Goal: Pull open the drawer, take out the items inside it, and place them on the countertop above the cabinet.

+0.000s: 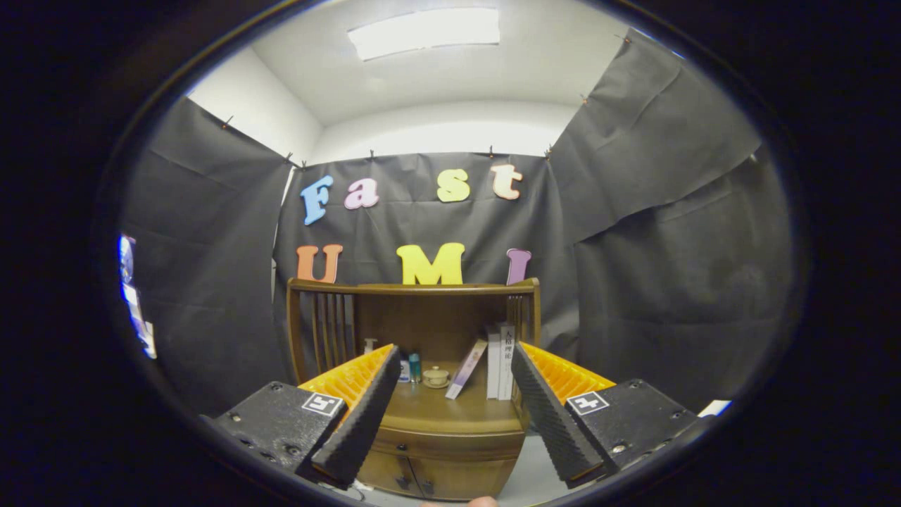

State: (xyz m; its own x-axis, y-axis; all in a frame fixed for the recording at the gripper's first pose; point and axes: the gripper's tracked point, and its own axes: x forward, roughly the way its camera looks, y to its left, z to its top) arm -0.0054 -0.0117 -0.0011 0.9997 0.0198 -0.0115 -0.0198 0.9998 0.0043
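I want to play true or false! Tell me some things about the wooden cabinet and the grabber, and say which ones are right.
1. The gripper has its fingers spread open. True.
2. The gripper is holding a book. False: nothing is between its fingers; the cabinet stands beyond them.
3. The drawer under the countertop is pulled out. False: it sits shut, flush with the cabinet front.
4. Books stand on the countertop, and one slim book leans against them. True.
5. A small lidded pot sits on the countertop. True.
6. The cabinet doors at the bottom hang open. False: both look closed.
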